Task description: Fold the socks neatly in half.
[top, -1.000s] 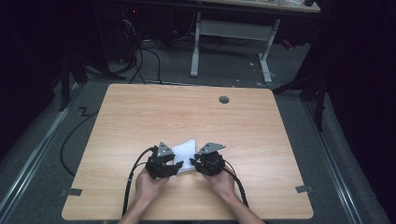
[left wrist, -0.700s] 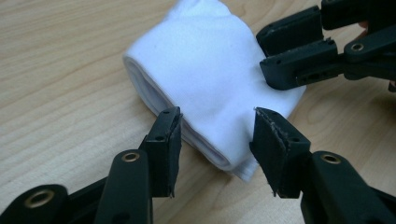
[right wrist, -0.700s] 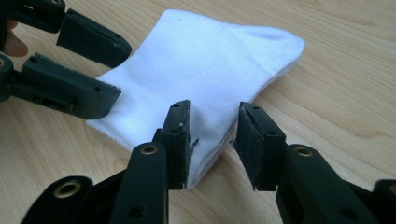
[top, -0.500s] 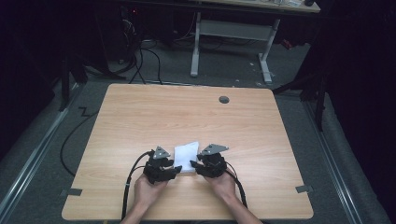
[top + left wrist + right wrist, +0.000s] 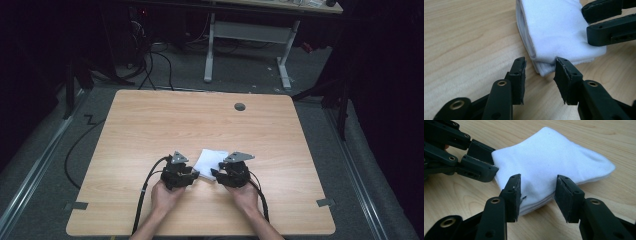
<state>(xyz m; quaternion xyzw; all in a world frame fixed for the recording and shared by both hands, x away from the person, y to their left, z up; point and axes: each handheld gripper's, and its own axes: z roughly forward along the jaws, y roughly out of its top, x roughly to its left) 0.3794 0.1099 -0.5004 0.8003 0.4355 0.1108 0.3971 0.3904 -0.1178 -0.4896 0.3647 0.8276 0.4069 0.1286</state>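
Note:
A white folded sock (image 5: pixel 210 159) lies on the wooden table (image 5: pixel 150 130), near its front edge. My left gripper (image 5: pixel 196 175) points at the sock's left corner. In the left gripper view its jaws (image 5: pixel 540 62) straddle that corner (image 5: pixel 544 68); they have just been closing, and a gap remains at one pad. My right gripper (image 5: pixel 215 174) is at the sock's near right edge. In the right gripper view its jaws (image 5: pixel 538 180) have just been opening and stand on either side of the layered sock edge (image 5: pixel 541 192) without pressing it.
The table has a round cable hole (image 5: pixel 240 106) at the back. Black cables (image 5: pixel 145 190) trail from the grippers toward the front edge. On the floor behind the table stands a white desk frame (image 5: pixel 250 35). A tape mark (image 5: pixel 325 202) sits at the front right corner.
The right gripper's jaws have spread wider around the sock. The left gripper has edged in toward the sock's corner. A little more of the sock shows between the two grippers.

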